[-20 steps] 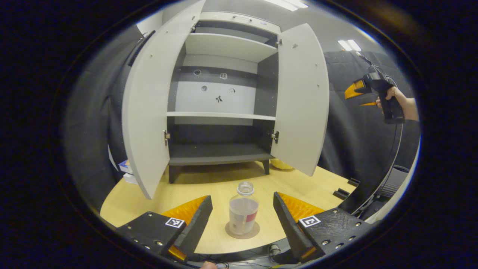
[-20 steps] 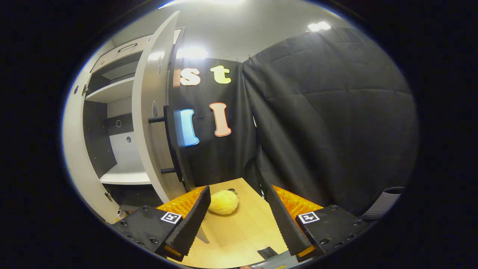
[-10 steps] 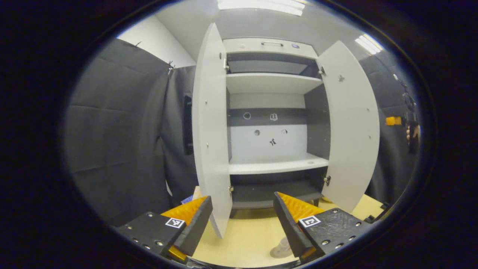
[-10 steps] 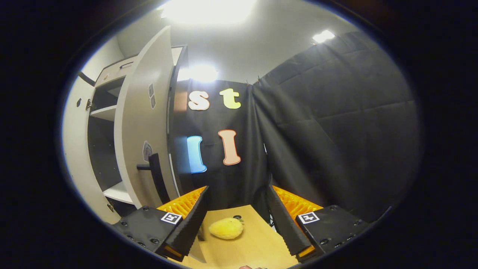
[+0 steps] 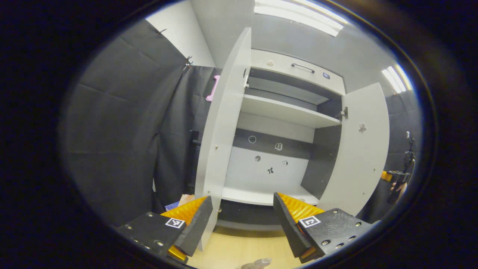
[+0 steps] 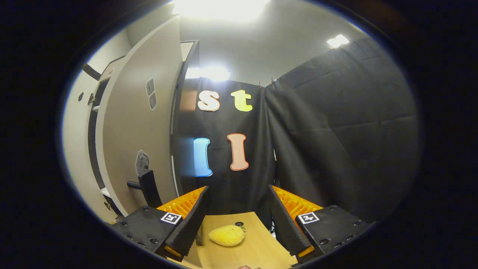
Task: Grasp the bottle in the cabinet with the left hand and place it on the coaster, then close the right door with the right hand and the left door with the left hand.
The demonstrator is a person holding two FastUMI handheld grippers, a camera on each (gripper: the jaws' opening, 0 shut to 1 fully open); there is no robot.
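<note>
Cabinet (image 5: 278, 164) stood on the table (image 5: 239, 248) with both doors swung open. In the left gripper view, from the left: booth cloth, then the left door (image 5: 224, 123) seen nearly edge-on, then the bare shelves with small marks on the back panel, then the right door (image 5: 364, 157) standing out at an angle. At the far right of that view the right gripper (image 5: 388, 175) was held up beyond the right door's outer edge, with a hand (image 5: 399, 188) on its grip. Its own view showed its jaws spread wide with nothing between them.

The left gripper (image 5: 242, 220) was held before the cabinet with its jaws wide apart and empty, the left door's lower edge rising behind its left finger. The bottle (image 5: 257, 263) showed at the bottom rim of that view, on the table below and clear of the fingers. It was cut off by the edge, and I could not tell whether it sat on a coaster.

In the right gripper view, from the left: the right door's outer face with its dark handle (image 6: 149, 188) just above the left finger, then the booth cloth. A yellow plush toy (image 6: 226, 235) lay on the table between the right gripper's fingers, farther off, untouched.
</note>
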